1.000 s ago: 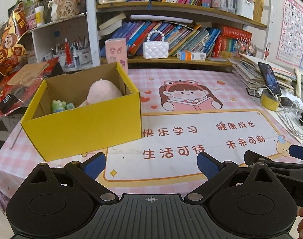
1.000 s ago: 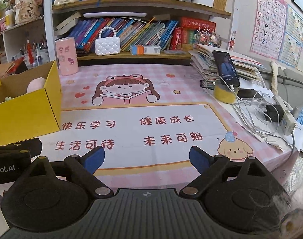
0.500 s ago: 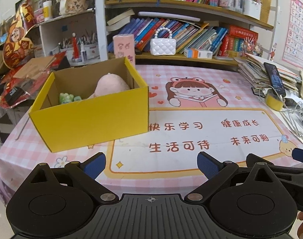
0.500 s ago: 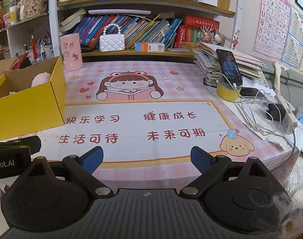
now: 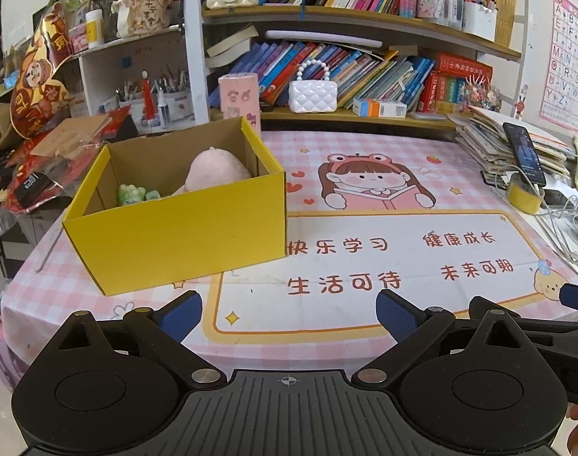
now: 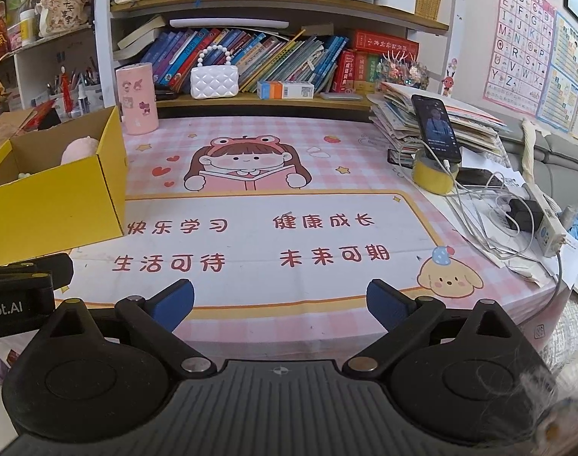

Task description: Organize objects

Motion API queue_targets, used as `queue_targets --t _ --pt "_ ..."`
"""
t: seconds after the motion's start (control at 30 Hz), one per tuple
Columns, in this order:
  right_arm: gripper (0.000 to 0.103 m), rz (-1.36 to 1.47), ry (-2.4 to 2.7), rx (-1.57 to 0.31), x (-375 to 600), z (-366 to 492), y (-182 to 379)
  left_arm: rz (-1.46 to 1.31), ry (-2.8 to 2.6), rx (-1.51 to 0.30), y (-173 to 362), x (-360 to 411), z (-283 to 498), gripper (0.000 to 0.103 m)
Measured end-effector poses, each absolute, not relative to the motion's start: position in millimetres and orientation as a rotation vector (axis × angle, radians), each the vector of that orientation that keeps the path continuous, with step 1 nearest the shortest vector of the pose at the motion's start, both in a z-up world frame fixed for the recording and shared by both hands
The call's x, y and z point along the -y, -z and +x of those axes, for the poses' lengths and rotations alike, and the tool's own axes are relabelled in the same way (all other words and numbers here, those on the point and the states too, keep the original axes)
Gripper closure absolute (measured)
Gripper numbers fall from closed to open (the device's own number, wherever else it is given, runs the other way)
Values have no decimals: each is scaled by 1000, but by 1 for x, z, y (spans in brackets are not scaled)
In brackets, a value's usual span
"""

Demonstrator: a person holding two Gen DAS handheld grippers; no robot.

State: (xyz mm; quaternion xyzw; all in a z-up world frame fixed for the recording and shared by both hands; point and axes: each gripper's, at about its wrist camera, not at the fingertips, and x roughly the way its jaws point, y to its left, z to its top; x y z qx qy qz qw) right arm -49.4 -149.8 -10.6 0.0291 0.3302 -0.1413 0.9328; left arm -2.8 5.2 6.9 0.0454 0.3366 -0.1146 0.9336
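A yellow cardboard box (image 5: 182, 239) stands open on the left of the pink table mat (image 5: 365, 266). Inside it lie a pink plush toy (image 5: 215, 171) and a small green toy (image 5: 131, 193). The box (image 6: 57, 209) and the plush (image 6: 79, 149) also show at the left of the right wrist view. My left gripper (image 5: 289, 313) is open and empty, near the table's front edge, in front and to the right of the box. My right gripper (image 6: 280, 302) is open and empty, over the front edge of the mat (image 6: 289, 235).
A pink cylinder (image 5: 239, 95) and a white bag (image 5: 312, 93) stand by the bookshelf at the back. At the right are a paper stack (image 6: 433, 121), a phone (image 6: 436, 127) on a yellow tape roll (image 6: 433, 176), cables and a power strip (image 6: 547, 220). Clutter lies left of the box.
Both grippers have pulled back from the table and risen a little, so the box and mat look farther away. Both stay open and empty.
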Motion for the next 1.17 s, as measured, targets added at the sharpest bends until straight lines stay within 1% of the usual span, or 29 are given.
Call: queue_targets --t 0.8,0.9,1.17 --pt "5 50 289 -691 148 -47 15 88 227 -709 -4 -8 1 3" --pt "5 50 287 -699 147 -43 16 84 214 -715 -3 -10 3 1" --pt "5 34 279 -710 143 -37 16 56 215 -732 0 -17 10 1"
